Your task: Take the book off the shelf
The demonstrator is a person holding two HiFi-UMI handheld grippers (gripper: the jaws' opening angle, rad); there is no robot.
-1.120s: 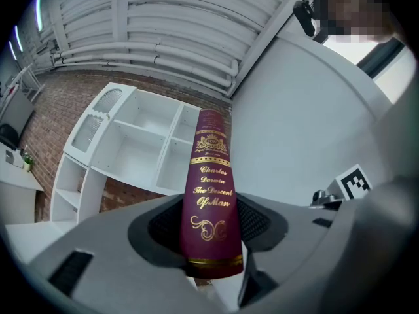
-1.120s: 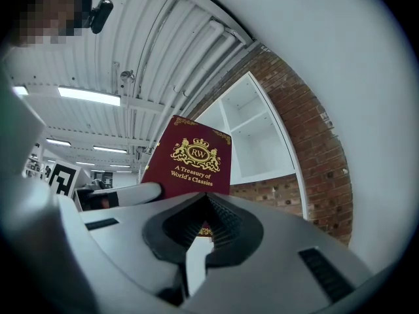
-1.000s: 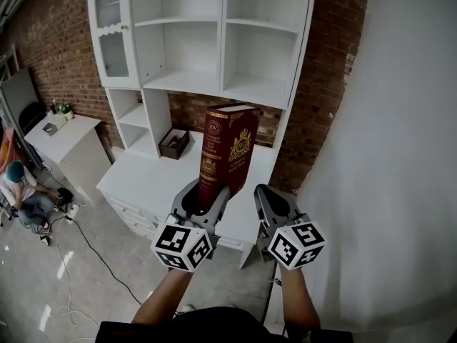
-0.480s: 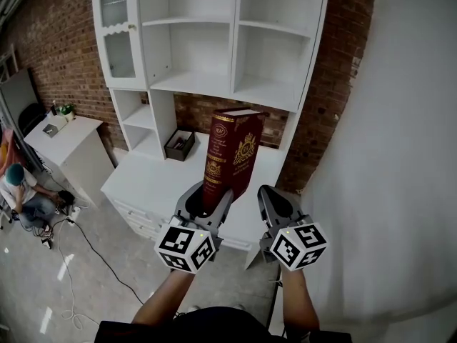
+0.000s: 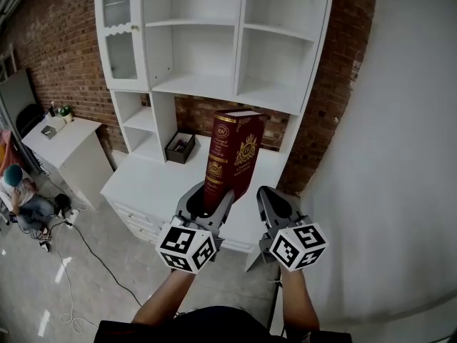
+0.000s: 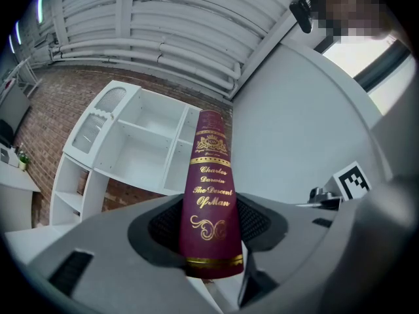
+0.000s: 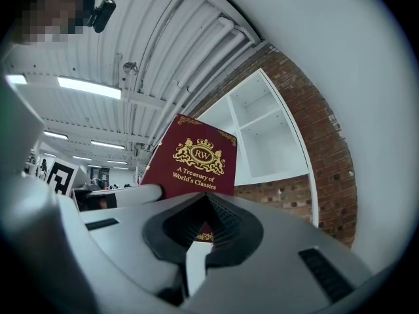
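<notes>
A thick maroon book (image 5: 232, 156) with gold print stands upright in my left gripper (image 5: 207, 202), out in front of the white shelf unit (image 5: 214, 84) and above its white counter (image 5: 164, 184). In the left gripper view the book's spine (image 6: 209, 201) sits between the two pads, which press on its lower end. My right gripper (image 5: 273, 204) hangs just right of the book, with nothing in it. In the right gripper view its jaws (image 7: 206, 205) meet at the tips, and the book's front cover (image 7: 190, 162) shows behind them.
The shelf compartments are bare. A small black box (image 5: 178, 147) sits in the low niche. A white wall (image 5: 393, 156) stands close on the right, brick behind the unit. To the left are a white side table (image 5: 61, 138), a seated person (image 5: 18, 191) and floor cables (image 5: 78, 263).
The shelf unit has slid slightly to the right in the head view. The book stays gripped in my left gripper, and both grippers have hardly moved.
</notes>
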